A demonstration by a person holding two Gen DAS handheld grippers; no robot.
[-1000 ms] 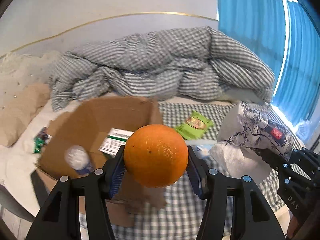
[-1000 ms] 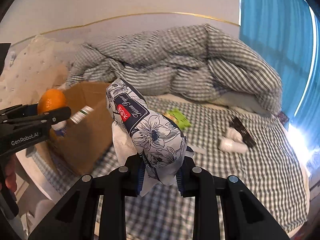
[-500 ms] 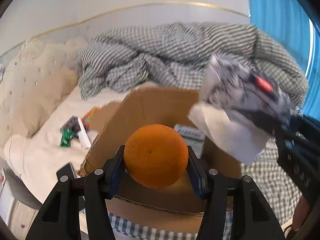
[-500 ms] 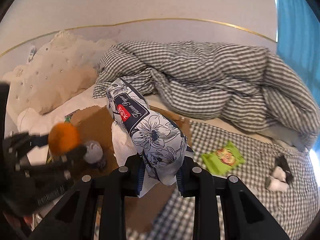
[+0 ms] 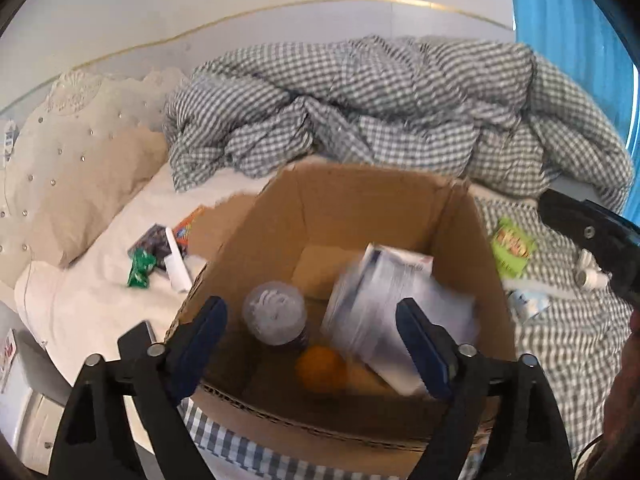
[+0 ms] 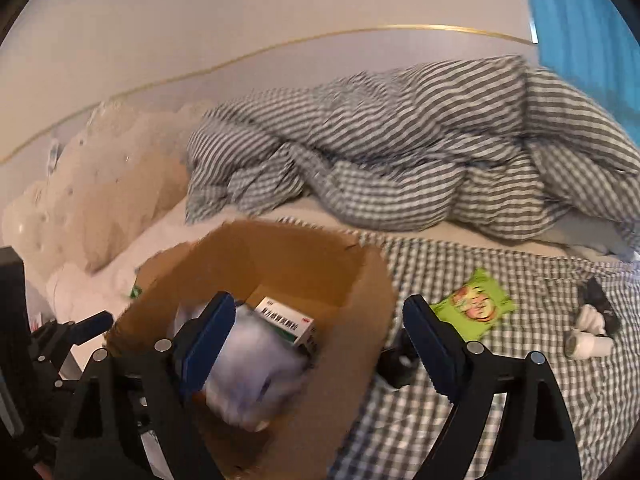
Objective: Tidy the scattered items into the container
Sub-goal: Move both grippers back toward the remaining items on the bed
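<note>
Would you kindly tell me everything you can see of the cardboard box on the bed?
The cardboard box is plain brown corrugated card, open-topped, its flaps up and one edge torn. It stands upright on the checked sheet. Inside lie an orange, a clear bottle, a white medicine carton and a blurred tissue pack.

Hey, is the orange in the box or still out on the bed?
In. The orange lies on the floor of the box, beside a bottle.
</note>
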